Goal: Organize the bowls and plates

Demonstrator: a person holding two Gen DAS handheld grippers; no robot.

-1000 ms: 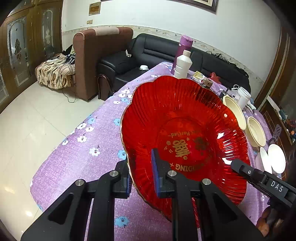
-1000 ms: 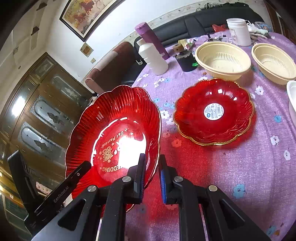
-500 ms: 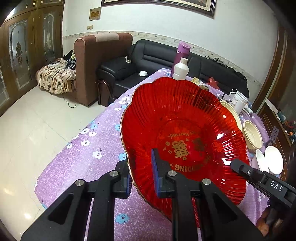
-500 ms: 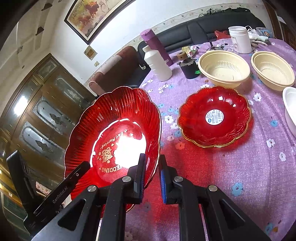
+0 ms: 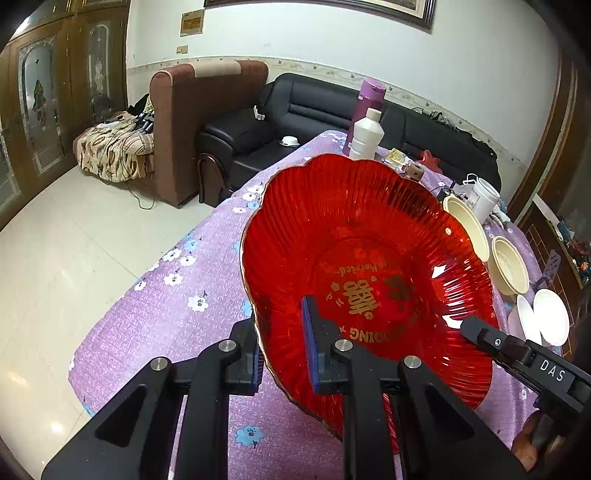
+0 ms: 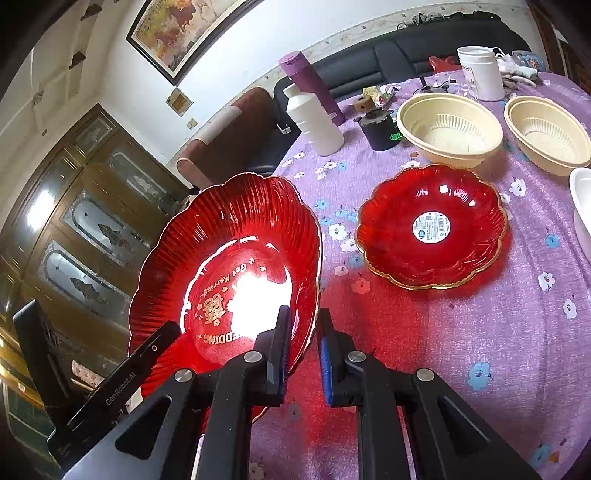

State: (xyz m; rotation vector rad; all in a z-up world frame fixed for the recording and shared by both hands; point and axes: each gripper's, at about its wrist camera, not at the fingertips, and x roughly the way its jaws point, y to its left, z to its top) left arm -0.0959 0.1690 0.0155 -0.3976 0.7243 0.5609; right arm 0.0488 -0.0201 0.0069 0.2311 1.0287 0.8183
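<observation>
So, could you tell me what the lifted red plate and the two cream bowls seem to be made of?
Red plate: glossy translucent plastic or glass; light glows through it, the rim is gilt. Cream bowls: matte, opaque, probably thin moulded plastic or pulp, with ribbed inner walls.

White walls (image 5: 314, 33) with a patterned border strip at dado height. Framed painting (image 6: 192, 29) hung high, a small plaque beneath it. Pale glossy tile floor (image 5: 55, 258) catching ceiling light. Dark wooden cabinet (image 5: 55, 92) with etched glass doors along the left. Brown armchair (image 5: 195, 122) beside a black leather sofa (image 5: 314, 114) against the wall. Patterned blanket (image 5: 110, 151) heaped near the cabinet. Tabletop (image 5: 177, 295) draped in purple floral cloth.
</observation>
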